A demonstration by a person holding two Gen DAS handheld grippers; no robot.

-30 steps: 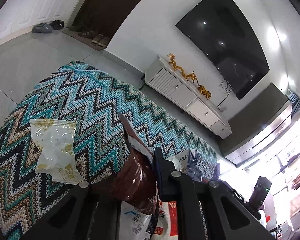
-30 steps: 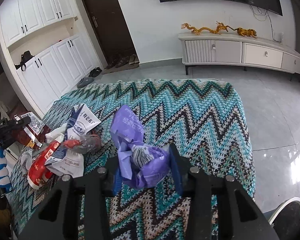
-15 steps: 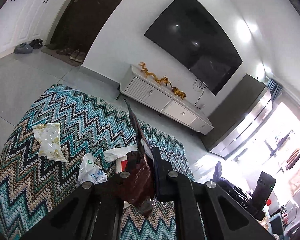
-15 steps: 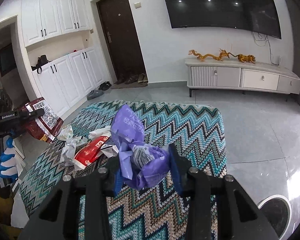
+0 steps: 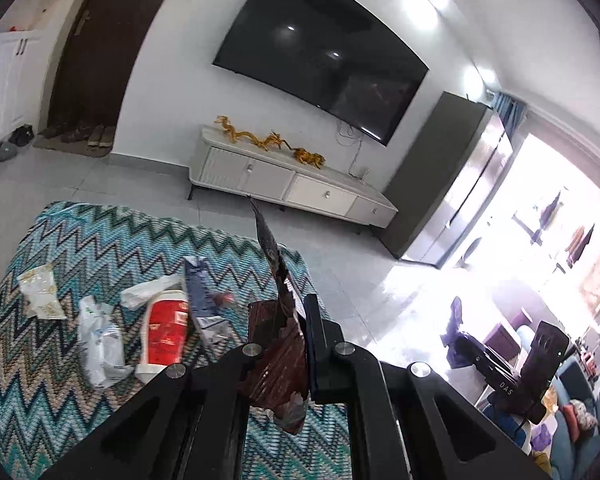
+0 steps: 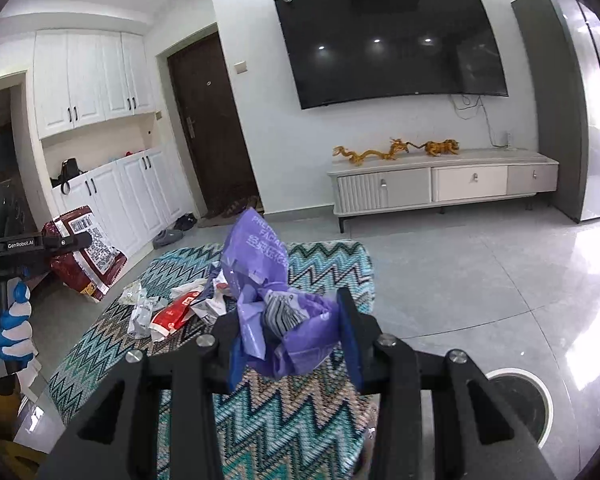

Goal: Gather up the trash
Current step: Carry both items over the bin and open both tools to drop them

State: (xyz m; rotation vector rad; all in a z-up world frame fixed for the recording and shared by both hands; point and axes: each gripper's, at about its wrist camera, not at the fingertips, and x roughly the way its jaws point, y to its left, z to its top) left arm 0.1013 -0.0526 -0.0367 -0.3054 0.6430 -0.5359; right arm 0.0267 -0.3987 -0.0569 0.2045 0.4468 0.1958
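Zigzag cloth (image 5: 100,240) in teal, black and tan covers the bench, low and left in both views, on a grey tile floor (image 6: 480,264) before a white TV cabinet (image 6: 440,184) and a wall TV (image 6: 388,40). Loose wrappers lie in a cluster on the cloth: a yellow-print clear packet (image 5: 40,290), a white crumpled bag (image 5: 100,340), a red pouch (image 5: 166,330) and a blue-and-white wrapper (image 5: 202,300), the last three touching or overlapping. The left tool (image 5: 278,354) is clenched on a dark red bag (image 5: 278,344), held edge-on above the cloth; in the right view this bag (image 6: 86,256) hangs at far left beside a blue-gloved hand (image 6: 10,320). The right tool (image 6: 292,340) is clenched on a crumpled purple bag (image 6: 268,280), raised over the near end of the bench. A round white-rimmed bin (image 6: 520,400) stands on the floor at lower right; its inside looks dark and I cannot tell what it holds.
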